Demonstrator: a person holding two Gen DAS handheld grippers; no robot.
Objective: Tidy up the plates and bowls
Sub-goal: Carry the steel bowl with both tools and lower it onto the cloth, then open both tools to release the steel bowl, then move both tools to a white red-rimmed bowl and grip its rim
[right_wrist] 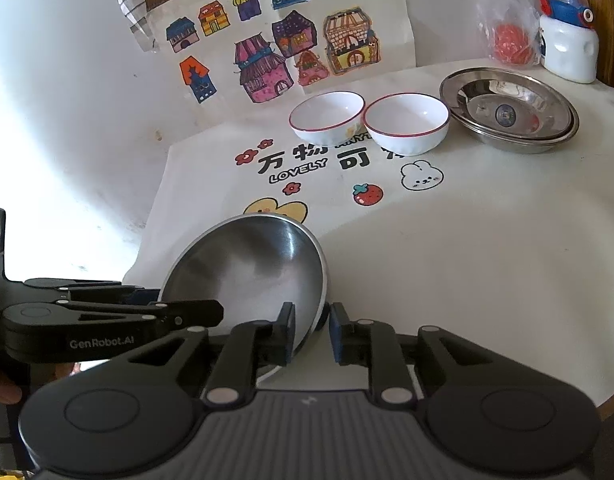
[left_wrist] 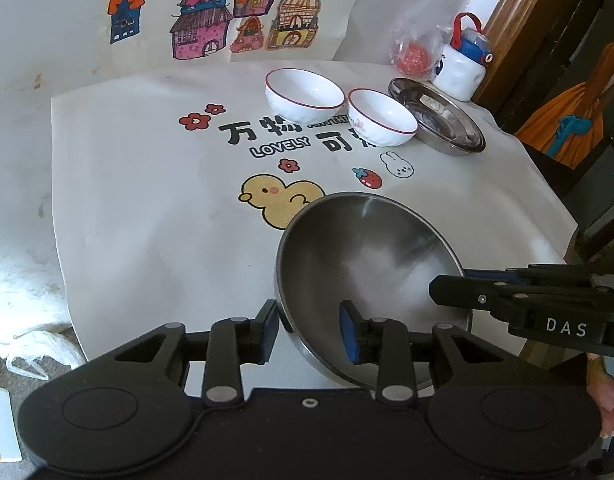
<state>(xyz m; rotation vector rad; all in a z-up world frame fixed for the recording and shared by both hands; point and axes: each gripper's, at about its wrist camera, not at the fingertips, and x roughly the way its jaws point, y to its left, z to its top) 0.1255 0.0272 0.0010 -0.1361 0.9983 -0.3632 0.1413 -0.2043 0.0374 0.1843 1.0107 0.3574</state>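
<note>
Left wrist view: steel bowl (left_wrist: pixel 367 276) is held tilted above the near table edge, rim straddled by the left gripper (left_wrist: pixel 309 334), whose pads look parted, contact not confirmed; right gripper (right_wrist: pixel 311 334) appears clamped on the opposite rim; a slip is judged likely if either grip is eased unevenly, smooth steel; farther off, two white bowls (right_wrist: pixel 327 118) sit side by side, stacked steel plates (right_wrist: pixel 511 110) just beside them; a knock there is risked on approach.

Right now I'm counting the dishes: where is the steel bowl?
The steel bowl sits tilted at the table's near edge, just beyond the duck print, with the left gripper and right gripper straddling its rim.
</note>
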